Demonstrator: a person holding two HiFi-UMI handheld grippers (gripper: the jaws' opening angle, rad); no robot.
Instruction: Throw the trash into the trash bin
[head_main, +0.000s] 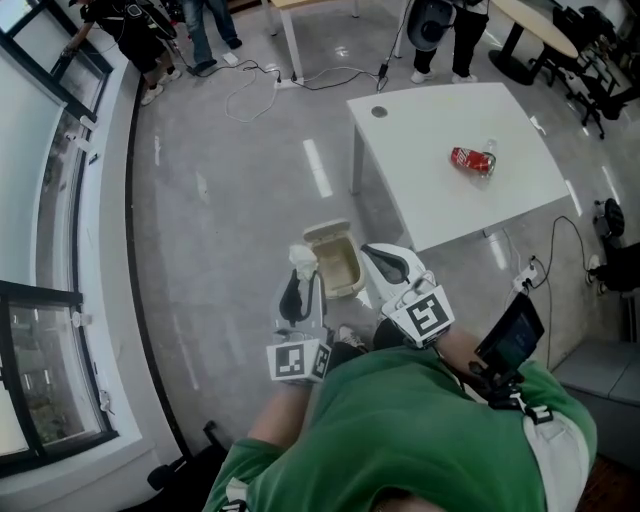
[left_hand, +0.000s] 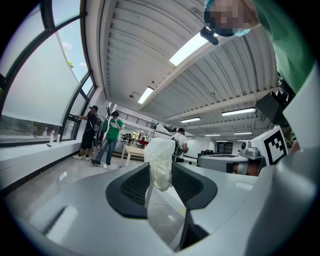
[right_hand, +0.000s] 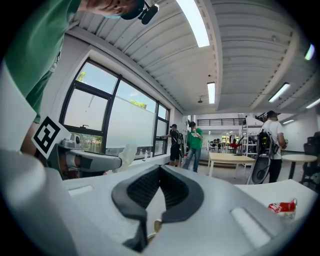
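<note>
Over the grey floor, in front of the person's green sleeve, the left gripper was clamped on a crumpled white paper wad, which stood upright between its pads. Just beside it, the right gripper held its jaws closed on the edge of an open beige clamshell box. A red can lay on the white table, well apart from both grippers.

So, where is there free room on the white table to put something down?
The table is bare from the round hole at its left corner across to the red can, and along the near edge in front of the can. Only around the can is it occupied. The floor by the cables is cluttered.
</note>
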